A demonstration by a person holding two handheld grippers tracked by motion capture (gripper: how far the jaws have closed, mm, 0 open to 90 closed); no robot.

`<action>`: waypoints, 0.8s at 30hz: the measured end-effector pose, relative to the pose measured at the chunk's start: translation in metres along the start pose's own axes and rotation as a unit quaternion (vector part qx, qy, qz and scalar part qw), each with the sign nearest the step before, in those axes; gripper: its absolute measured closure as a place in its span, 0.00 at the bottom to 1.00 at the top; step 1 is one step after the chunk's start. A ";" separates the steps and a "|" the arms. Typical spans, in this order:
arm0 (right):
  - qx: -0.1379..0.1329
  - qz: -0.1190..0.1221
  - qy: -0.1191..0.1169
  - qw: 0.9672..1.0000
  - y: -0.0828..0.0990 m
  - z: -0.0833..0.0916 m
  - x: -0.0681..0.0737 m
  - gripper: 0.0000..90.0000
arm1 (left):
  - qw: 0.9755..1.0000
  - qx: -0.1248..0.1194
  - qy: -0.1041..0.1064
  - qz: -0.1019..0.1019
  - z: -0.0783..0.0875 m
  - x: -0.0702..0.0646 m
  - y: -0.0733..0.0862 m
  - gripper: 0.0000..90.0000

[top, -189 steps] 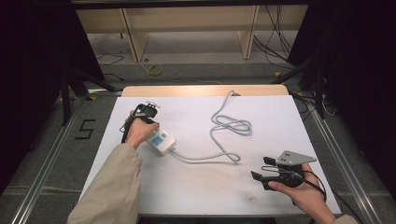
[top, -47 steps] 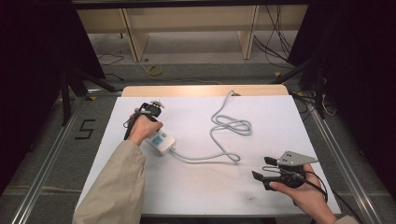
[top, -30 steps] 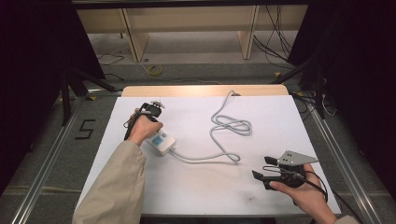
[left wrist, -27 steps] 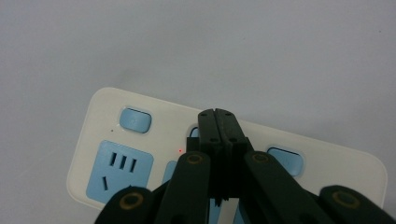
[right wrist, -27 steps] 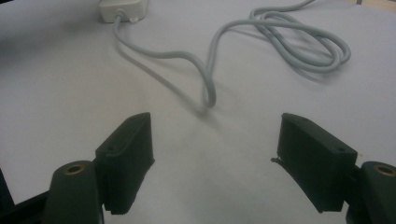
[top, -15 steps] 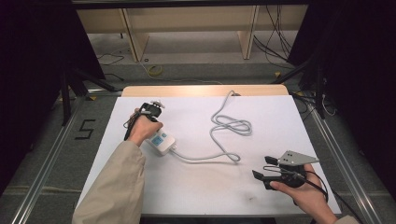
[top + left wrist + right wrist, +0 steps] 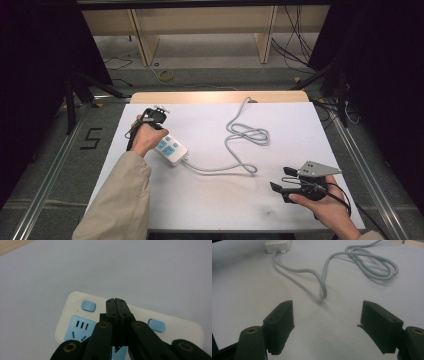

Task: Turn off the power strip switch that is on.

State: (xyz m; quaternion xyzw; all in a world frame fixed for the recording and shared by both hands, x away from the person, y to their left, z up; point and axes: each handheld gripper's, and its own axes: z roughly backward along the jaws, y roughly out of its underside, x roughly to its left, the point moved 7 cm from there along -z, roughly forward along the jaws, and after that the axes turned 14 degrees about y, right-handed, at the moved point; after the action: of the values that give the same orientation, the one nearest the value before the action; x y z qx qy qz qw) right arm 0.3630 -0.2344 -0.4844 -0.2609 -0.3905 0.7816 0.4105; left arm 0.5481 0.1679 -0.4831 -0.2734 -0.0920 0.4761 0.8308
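Observation:
A white power strip [image 7: 171, 150] with blue sockets and blue buttons lies on the white table [image 7: 210, 210], left of the middle. Its grey cable [image 7: 246, 134] runs right in loose loops toward the far edge. In the left gripper view my left gripper [image 7: 116, 302] is shut and empty, its tips just above the strip's [image 7: 75, 300] top face, between two blue buttons [image 7: 89, 306]; contact cannot be told. My right gripper [image 7: 281, 179] rests open at the near right, pointing left toward the cable [image 7: 322, 282], with nothing between its jaws.
A wooden board [image 7: 215, 96] borders the table's far edge. Metal rails [image 7: 50, 170] run along both sides of the table. Wooden shelving and floor cables [image 7: 295, 45] lie beyond the table. A sleeve [image 7: 120, 200] crosses the table's near left corner.

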 end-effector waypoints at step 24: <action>0.001 -0.003 -0.001 1.000 0.000 -0.002 -0.001 0.30 | 0.998 -0.059 0.033 -0.016 0.027 -0.018 0.008 0.95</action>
State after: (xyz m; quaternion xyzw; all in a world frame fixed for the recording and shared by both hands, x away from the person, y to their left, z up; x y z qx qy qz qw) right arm 0.3649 -0.2340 -0.4850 -0.2590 -0.3905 0.7812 0.4126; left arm 0.5210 0.1663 -0.4630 -0.3358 -0.0971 0.4471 0.8234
